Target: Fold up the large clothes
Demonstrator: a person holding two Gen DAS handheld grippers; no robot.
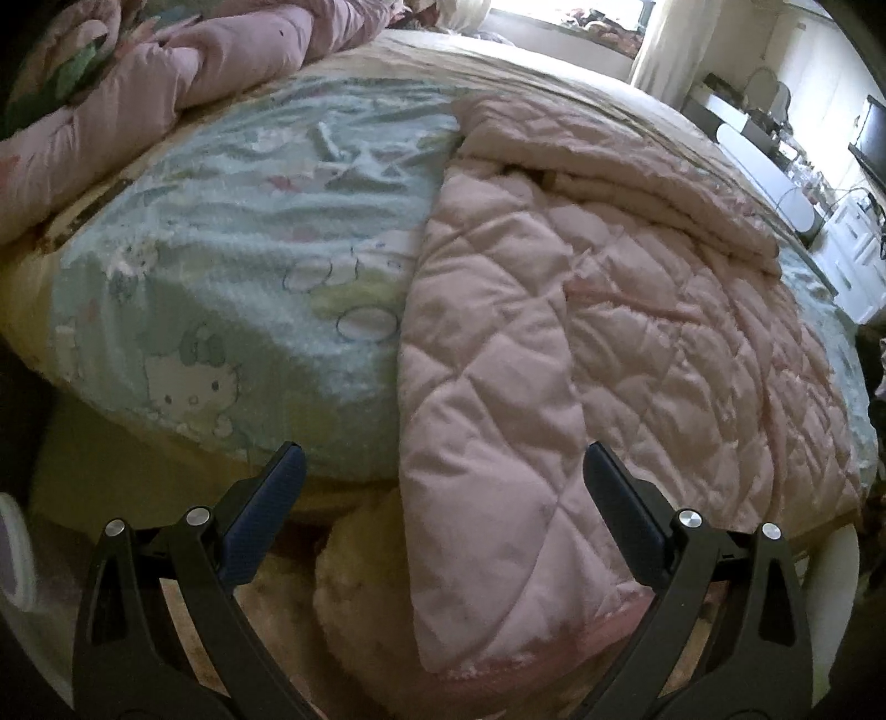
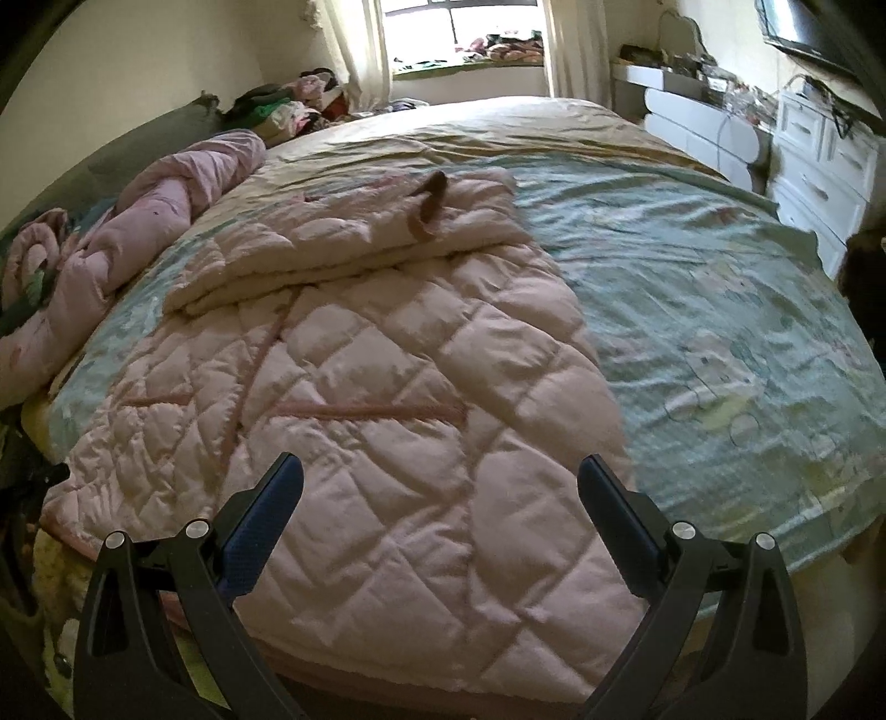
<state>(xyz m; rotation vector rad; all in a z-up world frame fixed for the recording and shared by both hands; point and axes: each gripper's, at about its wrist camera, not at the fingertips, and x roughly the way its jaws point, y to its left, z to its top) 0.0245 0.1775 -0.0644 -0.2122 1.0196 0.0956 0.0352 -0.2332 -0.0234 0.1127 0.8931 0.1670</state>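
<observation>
Left wrist view: the left gripper (image 1: 443, 471) sits at 6 o'clock with its two fingers spread wide and nothing between them; the pink quilted garment (image 1: 581, 343) fills the frame from centre to 3 o'clock, lying flat on the bed, its near edge drooping over the mattress edge toward 6 o'clock between the fingers; the far portion of the garment is folded back over itself at about 1 o'clock, forming a thicker layered band; the pale blue cartoon-print bedspread (image 1: 266, 266) covers the bed from 9 o'clock to centre, touching the garment's left edge; a bunched pink duvet (image 1: 166, 94) lies at 10 to 11 o'clock, apart from the garment.

Right wrist view: the right gripper (image 2: 440, 471) occupies 6 o'clock, fingers likewise parted wide and empty, hovering over the garment's near hem; the pink quilted garment (image 2: 387, 387) extends from 6 o'clock to centre, diamond stitching and pink trim lines visible; its folded upper part lies at about 12 o'clock of centre with a brown loop (image 2: 429, 213) resting on top; the bedspread (image 2: 692, 310) is exposed toward 3 o'clock; the bunched duvet (image 2: 138, 221) lies at 9 to 10 o'clock; a window (image 2: 459, 27) stands at 12 o'clock; white drawers (image 2: 819, 166) at 2 o'clock.
</observation>
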